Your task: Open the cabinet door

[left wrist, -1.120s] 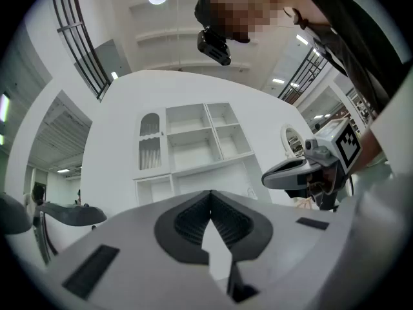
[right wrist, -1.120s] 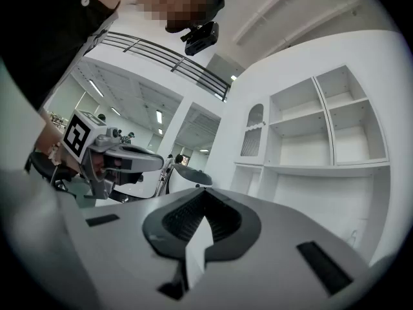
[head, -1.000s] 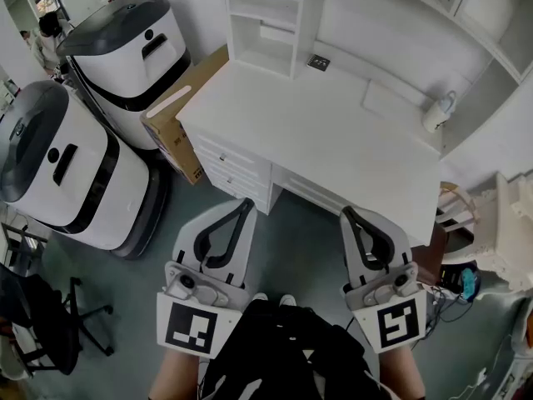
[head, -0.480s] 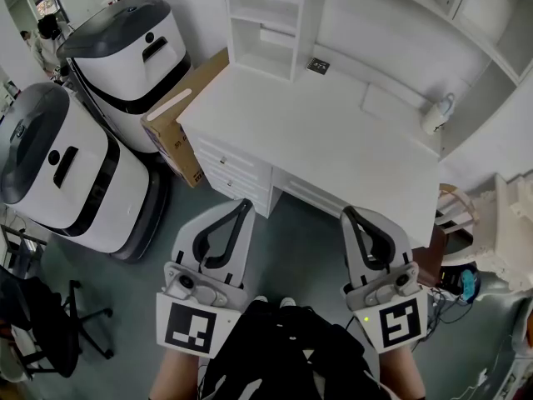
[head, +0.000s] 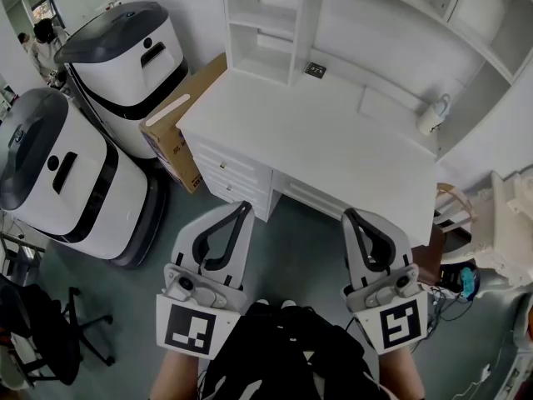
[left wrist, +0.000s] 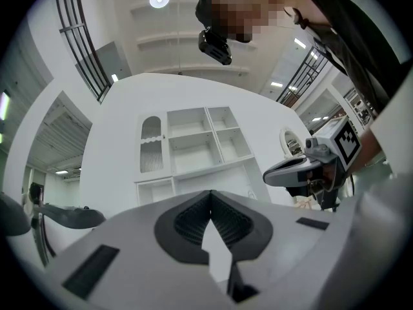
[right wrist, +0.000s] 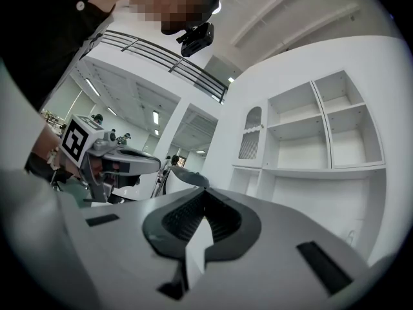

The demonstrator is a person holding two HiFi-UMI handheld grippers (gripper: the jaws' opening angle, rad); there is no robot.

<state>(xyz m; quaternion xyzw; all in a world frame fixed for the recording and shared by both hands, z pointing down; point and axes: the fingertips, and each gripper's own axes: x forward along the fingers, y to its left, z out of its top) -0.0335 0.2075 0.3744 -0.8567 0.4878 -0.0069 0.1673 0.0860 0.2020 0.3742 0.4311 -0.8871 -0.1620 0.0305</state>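
A white desk (head: 333,140) with a shelf hutch (head: 266,23) stands ahead, with white drawers (head: 229,172) under its left end. In the gripper views the hutch has a narrow arched slatted door (left wrist: 150,144) (right wrist: 251,134) at its left, which stands closed. My left gripper (head: 244,207) (left wrist: 210,194) and my right gripper (head: 350,215) (right wrist: 204,192) are side by side, short of the desk's front edge and over the floor. Both are shut with nothing in them, and neither touches the furniture.
Two large white-and-black machines (head: 125,57) (head: 58,173) stand at the left, with a cardboard box (head: 179,123) wedged against the desk's side. A small white object (head: 433,115) and a socket plate (head: 315,70) sit on the desktop. A white rack (head: 508,232) and cables are at the right, a black chair (head: 50,332) at the lower left.
Neither gripper has moved or changed its jaws. Only the head view has drifted slightly.
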